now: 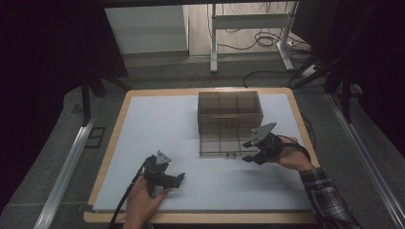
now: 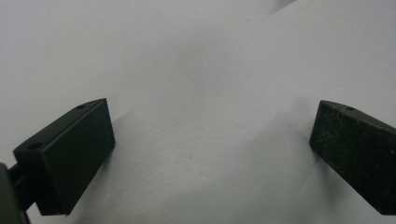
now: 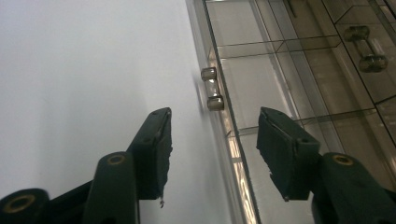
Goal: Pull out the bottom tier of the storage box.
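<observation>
Smoked clear drawer box (image 1: 229,111) at upper centre of the white desk (image 1: 157,124), lower drawer (image 1: 224,144) pulled out, right tongs (image 1: 248,158) open beside its handle (image 3: 211,88), left tongs (image 1: 181,178) open, empty, lower left.

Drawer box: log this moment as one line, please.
drawer box: bottom drawer pulled out | right gripper: open, near drawer handle | left gripper: open, over mat

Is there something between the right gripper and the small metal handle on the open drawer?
Nothing visible stands in the way. The right gripper is open, and its jaws stand either side of the front edge of the pulled-out drawer. The handle lies just ahead, with only bare table mat beside it.
</observation>
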